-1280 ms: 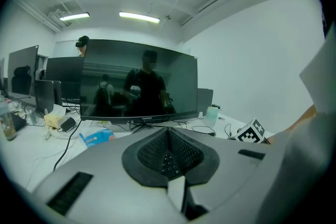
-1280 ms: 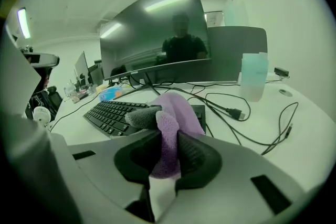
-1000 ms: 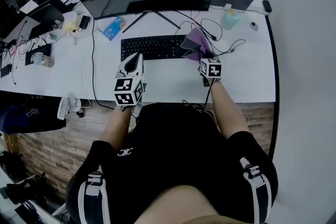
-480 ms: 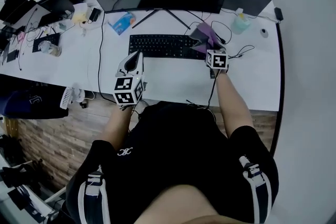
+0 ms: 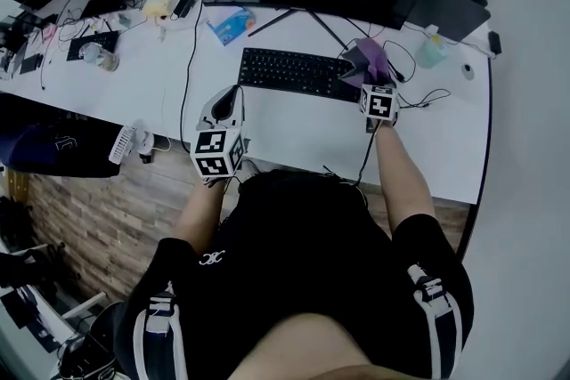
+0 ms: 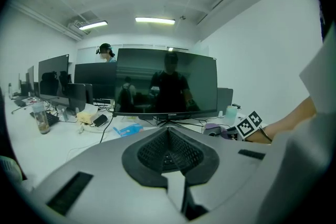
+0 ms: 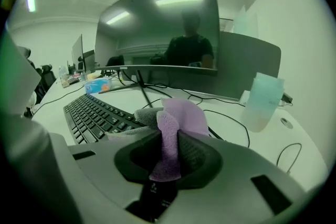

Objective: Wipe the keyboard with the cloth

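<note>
A black keyboard point(image 5: 296, 73) lies on the white desk point(image 5: 294, 129) in front of the monitor stand; it shows too as the keyboard point(image 7: 93, 115) at left in the right gripper view. My right gripper point(image 5: 367, 74) is shut on a purple cloth point(image 5: 372, 57), held over the keyboard's right end. The cloth point(image 7: 174, 128) is pinched between the jaws and bunches up above them. My left gripper point(image 5: 228, 101) hovers near the desk's front edge, left of the keyboard, its jaws closed together on nothing.
A large dark monitor point(image 7: 157, 29) stands behind the keyboard. A translucent bottle point(image 7: 261, 102) and cables point(image 5: 426, 95) sit to the right. A blue packet point(image 5: 230, 23) lies left of the stand, with clutter point(image 5: 98, 49) at far left.
The right gripper with the cloth has moved forward, away from the body, towards the keyboard's right end. The head view has shifted; the left gripper has stayed near the desk's front edge.
</note>
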Available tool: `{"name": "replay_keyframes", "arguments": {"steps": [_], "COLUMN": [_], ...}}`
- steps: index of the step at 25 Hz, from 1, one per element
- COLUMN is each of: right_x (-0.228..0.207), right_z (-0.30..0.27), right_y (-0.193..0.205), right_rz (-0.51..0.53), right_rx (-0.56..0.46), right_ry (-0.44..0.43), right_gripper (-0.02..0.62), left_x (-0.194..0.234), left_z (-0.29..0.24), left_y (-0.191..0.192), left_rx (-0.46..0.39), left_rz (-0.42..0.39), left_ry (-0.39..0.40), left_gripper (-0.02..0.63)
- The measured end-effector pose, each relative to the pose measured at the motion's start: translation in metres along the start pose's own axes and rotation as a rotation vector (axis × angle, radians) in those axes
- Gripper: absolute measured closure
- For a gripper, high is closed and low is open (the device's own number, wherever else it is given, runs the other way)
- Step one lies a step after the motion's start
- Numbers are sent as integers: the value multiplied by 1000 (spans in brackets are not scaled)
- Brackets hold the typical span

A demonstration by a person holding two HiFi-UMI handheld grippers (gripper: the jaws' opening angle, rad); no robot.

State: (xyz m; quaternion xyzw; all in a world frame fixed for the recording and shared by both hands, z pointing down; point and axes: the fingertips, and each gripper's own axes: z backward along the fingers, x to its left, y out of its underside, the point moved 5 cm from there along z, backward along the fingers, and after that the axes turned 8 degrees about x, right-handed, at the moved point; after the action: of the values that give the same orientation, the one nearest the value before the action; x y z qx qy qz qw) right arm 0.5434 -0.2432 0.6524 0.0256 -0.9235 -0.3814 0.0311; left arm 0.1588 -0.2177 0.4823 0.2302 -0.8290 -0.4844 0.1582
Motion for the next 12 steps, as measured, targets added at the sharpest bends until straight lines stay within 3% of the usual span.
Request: {"name": "replay_keyframes", "arguments": {"steps": [12], "right_x": [103], "right_z": [-21], "right_y": [-23], "right_rz": [36], "right_rx": [17], "right_ry": [-38], "right_gripper": [500], "left_x": [96], "left_z": [39], "left_y": [19], "left_rx": [4], "left_rz": [66], "left_ry": [-80], "left_gripper": [592]}}
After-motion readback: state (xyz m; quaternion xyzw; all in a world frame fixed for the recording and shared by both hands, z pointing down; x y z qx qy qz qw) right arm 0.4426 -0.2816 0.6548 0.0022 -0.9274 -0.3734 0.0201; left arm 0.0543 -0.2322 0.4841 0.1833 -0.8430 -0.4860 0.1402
